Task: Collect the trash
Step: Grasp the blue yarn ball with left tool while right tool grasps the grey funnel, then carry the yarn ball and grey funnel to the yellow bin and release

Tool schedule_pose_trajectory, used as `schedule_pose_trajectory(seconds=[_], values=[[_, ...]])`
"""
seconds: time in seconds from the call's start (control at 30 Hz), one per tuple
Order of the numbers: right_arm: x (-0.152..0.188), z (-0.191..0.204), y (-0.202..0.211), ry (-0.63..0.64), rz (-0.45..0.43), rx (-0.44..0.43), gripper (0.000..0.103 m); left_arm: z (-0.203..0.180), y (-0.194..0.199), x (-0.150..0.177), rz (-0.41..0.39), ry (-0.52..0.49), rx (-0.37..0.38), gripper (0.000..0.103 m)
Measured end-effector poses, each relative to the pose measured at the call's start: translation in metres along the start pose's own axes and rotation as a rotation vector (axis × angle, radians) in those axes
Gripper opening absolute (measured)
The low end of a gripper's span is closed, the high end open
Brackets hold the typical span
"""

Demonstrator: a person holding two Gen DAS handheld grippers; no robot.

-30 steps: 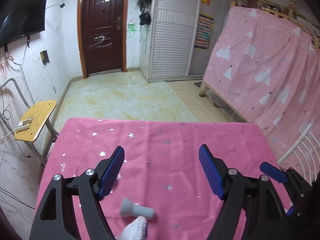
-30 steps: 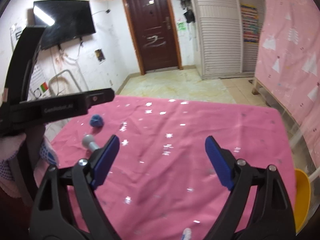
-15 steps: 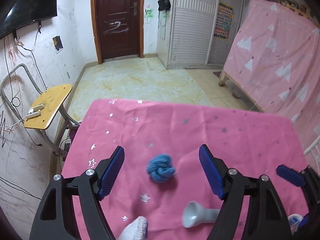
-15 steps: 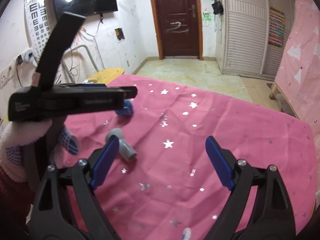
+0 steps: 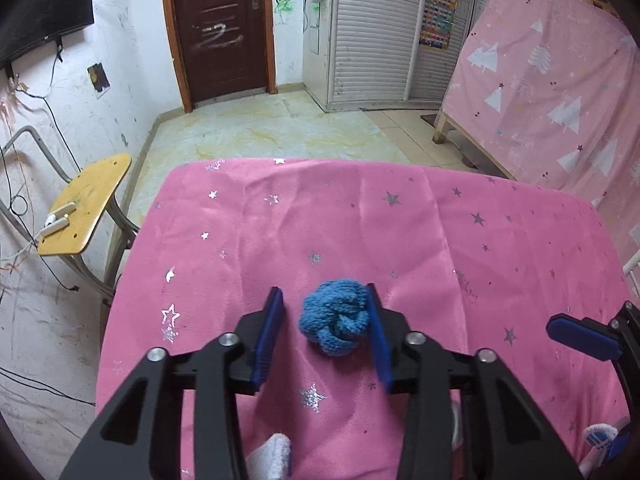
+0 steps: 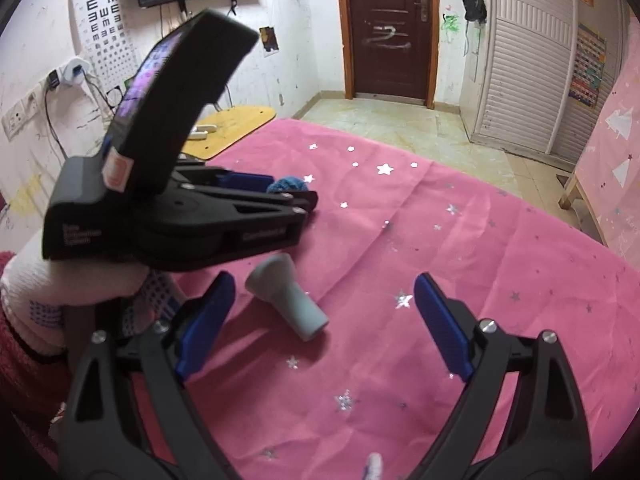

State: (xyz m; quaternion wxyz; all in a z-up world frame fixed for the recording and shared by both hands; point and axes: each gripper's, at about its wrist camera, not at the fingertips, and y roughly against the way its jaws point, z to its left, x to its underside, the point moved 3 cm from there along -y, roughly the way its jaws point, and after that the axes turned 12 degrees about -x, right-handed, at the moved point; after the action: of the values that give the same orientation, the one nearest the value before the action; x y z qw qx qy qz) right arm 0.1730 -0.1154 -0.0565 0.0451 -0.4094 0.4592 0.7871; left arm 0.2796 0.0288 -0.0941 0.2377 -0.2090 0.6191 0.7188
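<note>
A blue yarn ball (image 5: pixel 335 322) lies on the pink star-print tablecloth (image 5: pixel 360 220). My left gripper (image 5: pixel 326 334) surrounds it: the right pad touches the ball, the left pad stands a small gap away. The ball (image 6: pixel 286 185) also peeks out past the left gripper's fingers in the right wrist view. A grey funnel-shaped plastic piece (image 6: pixel 286 296) lies on the cloth between the fingers of my right gripper (image 6: pixel 320 320), which is wide open and empty.
A yellow chair (image 5: pixel 86 204) with a white item stands left of the table. A bed draped in pink tree-print fabric (image 5: pixel 560 92) stands to the right. The right gripper's blue fingertip (image 5: pixel 580 336) shows at the left wrist view's right edge.
My left gripper has moved forward around the blue yarn ball and its jaws have narrowed onto it. My right gripper has moved closer to the grey piece, which now lies between its fingers.
</note>
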Motion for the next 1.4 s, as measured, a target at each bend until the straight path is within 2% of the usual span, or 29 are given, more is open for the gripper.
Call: schedule_pose_trajectory(seconds=[0.03,0.13,0.33,0.37,0.43,0.47,0.53,0.6,0.77,1.0,1.23,1.4], values=[[-0.001,-0.001,-0.001,0.002,0.004,-0.002,0.087,0.0,0.0,0.0,-0.003,-0.002,0.004,0.021],[-0.003,0.002,-0.009,0.008,0.021,-0.009,0.087,0.003,0.001,0.001,-0.006,0.01,0.014,0.019],[-0.004,0.007,-0.019,0.033,0.053,-0.018,0.086,0.022,0.012,-0.005,-0.055,0.059,-0.01,0.019],[-0.004,0.008,-0.019,0.037,0.055,-0.02,0.083,0.024,0.016,-0.007,-0.063,0.062,-0.013,0.019],[-0.004,0.01,-0.023,0.043,0.068,-0.017,0.067,0.027,0.022,-0.01,-0.074,0.069,-0.014,0.019],[-0.003,0.011,-0.025,0.046,0.079,-0.016,0.064,0.029,0.024,-0.01,-0.078,0.072,-0.015,0.019],[-0.001,0.014,-0.027,0.054,0.094,-0.018,0.047,0.031,0.028,-0.01,-0.082,0.077,-0.015,0.019],[0.001,0.015,-0.028,0.053,0.103,-0.022,0.036,0.031,0.03,-0.01,-0.082,0.081,-0.013,0.019],[0.003,0.016,-0.021,0.048,0.081,-0.026,0.031,0.028,0.038,-0.01,-0.086,0.075,-0.013,0.019],[0.003,0.001,0.022,-0.008,-0.032,-0.021,0.031,0.01,0.062,-0.011,-0.122,0.043,-0.011,0.019],[0.007,-0.04,0.075,-0.081,-0.147,0.012,0.031,-0.032,0.095,-0.014,-0.17,-0.001,0.019,0.019],[0.023,-0.077,0.119,-0.146,-0.226,0.059,0.031,-0.075,0.119,-0.015,-0.203,-0.048,0.063,0.019]])
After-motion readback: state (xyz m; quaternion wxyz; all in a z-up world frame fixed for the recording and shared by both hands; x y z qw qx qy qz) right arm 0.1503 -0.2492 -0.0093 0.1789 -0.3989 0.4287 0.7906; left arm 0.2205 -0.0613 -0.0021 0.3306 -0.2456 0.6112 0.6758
